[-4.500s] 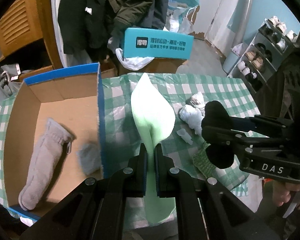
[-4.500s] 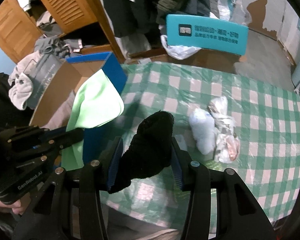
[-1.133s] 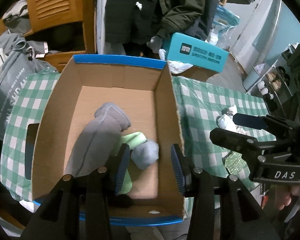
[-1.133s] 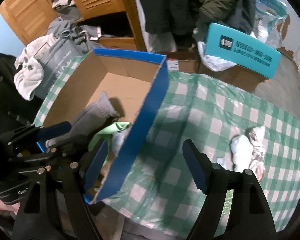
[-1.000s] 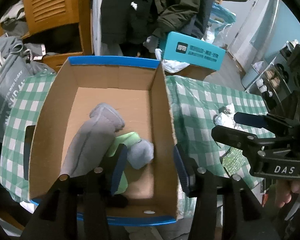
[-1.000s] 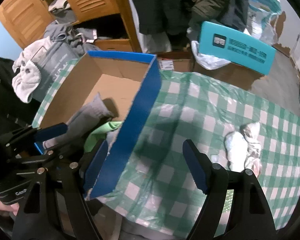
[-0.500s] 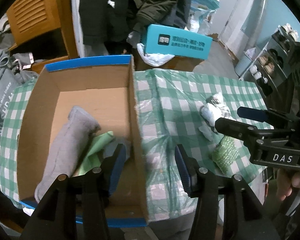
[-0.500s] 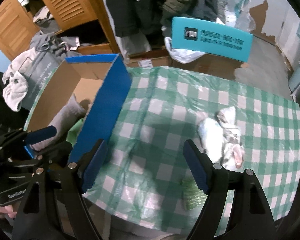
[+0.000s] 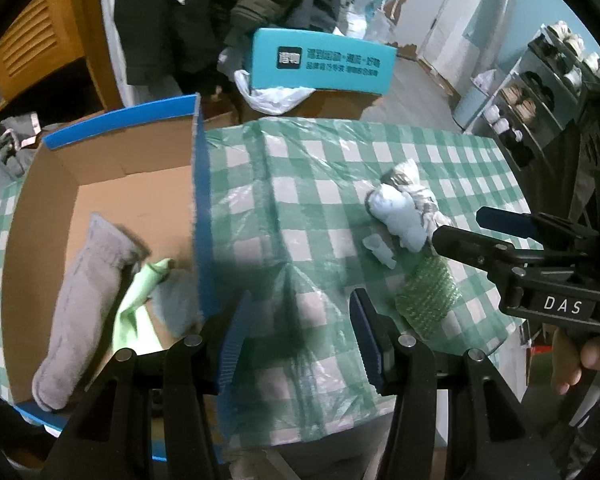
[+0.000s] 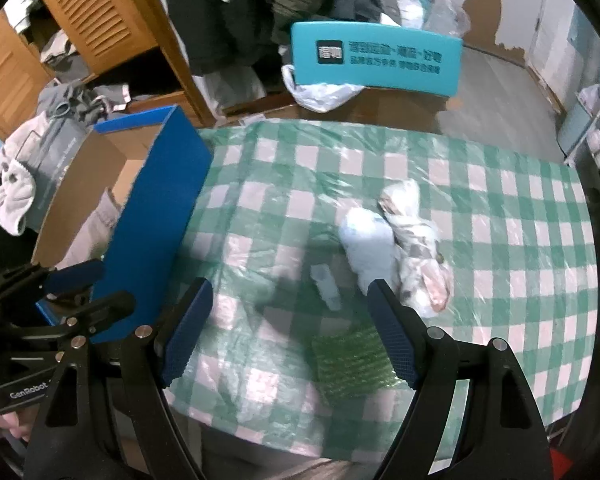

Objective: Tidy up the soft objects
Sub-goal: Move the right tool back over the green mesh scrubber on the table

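- Left wrist view, left tool (image 9: 298, 332): jaws apart with nothing between them, hanging over the checked cloth of the bench (image 9: 332, 148) just beside the blue wall of the cardboard box (image 9: 199, 200). Judged free so as to fetch the next soft piece.
- Right tool (image 10: 288, 328): jaws wide apart and empty, over the near middle of the bench, with the loose pieces ahead of it.
- Cardboard box, at the left edge of the bench: holds a grey glove (image 9: 80, 300) lying lengthwise, a light green cloth (image 9: 136, 304) beside it, and a small grey piece (image 9: 178, 304) against the blue wall. Judged the collecting place for sorted soft things.
- White sock bundle (image 10: 368, 240): on the cloth toward the right half of the bench, touching a patterned sock bundle (image 10: 416, 256) on its right. Not yet boxed.
- Green bubble-wrap pad (image 10: 352, 360): near the front edge of the bench, between the right tool's fingers in that view, but not touched.
- Small clear plastic piece (image 10: 326, 280): just beside the white bundle, on its left.
- Changes from the earlier pictures: the left tool then pinched the green cloth and the right tool a black sock; both are now empty. The green cloth now lies in the box; the black sock cannot be made out. Both tools have swung from over the box to over the open cloth.
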The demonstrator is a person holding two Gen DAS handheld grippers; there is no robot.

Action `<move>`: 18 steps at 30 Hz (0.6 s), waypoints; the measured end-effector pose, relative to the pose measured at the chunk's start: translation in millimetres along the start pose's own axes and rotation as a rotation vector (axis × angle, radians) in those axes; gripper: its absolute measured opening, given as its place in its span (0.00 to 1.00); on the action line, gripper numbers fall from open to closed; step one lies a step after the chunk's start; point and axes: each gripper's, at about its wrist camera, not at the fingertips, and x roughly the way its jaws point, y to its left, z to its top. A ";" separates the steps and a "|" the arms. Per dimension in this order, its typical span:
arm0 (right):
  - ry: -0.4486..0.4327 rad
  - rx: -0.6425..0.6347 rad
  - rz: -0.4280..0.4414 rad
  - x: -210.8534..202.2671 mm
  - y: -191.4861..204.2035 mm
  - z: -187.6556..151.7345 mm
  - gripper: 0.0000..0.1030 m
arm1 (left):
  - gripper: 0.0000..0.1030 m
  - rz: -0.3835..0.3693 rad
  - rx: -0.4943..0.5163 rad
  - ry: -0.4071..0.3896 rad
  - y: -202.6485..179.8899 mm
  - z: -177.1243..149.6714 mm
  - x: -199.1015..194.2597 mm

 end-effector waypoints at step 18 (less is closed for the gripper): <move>0.068 0.066 -0.023 17.6 -47.9 -25.4 0.77 | 0.53 -0.041 0.022 0.097 -32.7 -2.4 46.3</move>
